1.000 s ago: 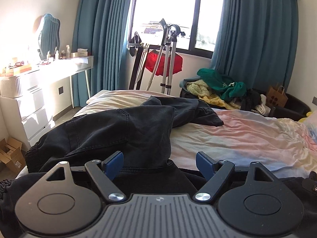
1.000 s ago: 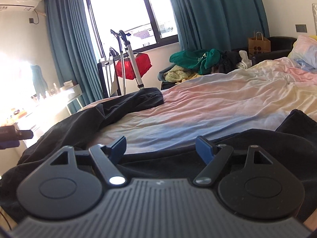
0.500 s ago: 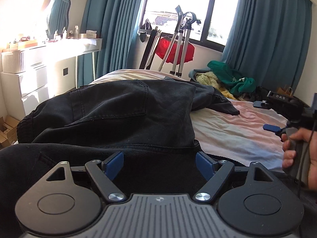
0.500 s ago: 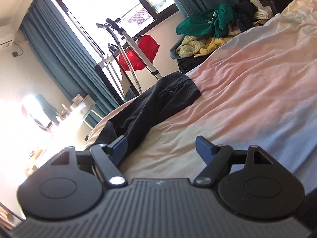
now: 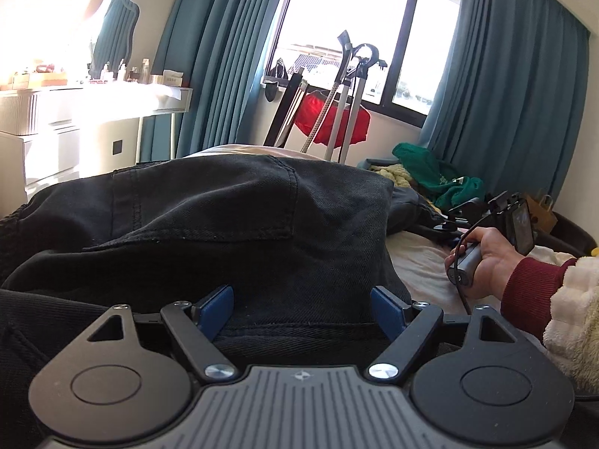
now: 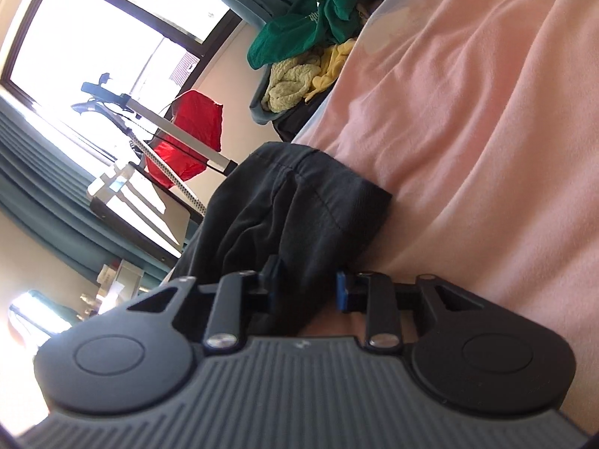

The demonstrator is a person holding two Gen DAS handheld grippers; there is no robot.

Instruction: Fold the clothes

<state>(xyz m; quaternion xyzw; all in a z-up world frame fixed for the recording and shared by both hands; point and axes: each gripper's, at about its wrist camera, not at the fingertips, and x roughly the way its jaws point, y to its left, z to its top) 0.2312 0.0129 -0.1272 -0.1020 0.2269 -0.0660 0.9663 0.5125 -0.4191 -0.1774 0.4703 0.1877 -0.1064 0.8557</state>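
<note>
Black trousers [image 5: 224,217] lie in a heap on the pastel bed sheet [image 5: 419,258]. My left gripper [image 5: 303,308] hovers open over their near hem, its blue pads well apart and touching nothing. In the right wrist view the view is rolled to one side. There my right gripper [image 6: 305,286] is closing on the end of a trouser leg [image 6: 299,202], with the dark fabric pinched between the pads. The left wrist view shows a person's hand [image 5: 483,258] in a red cuff holding that right gripper at the right.
A pile of green and yellow clothes [image 5: 438,179] sits on a chair past the bed. A garment steamer stand with a red garment [image 5: 329,119] is by the window. A white dressing table [image 5: 93,112] stands at the left. Pink sheet [image 6: 486,149] stretches right.
My right gripper swept left and down to the trouser leg, rolled, and went from open to shut on it. My left gripper sank closer to the trousers, still open.
</note>
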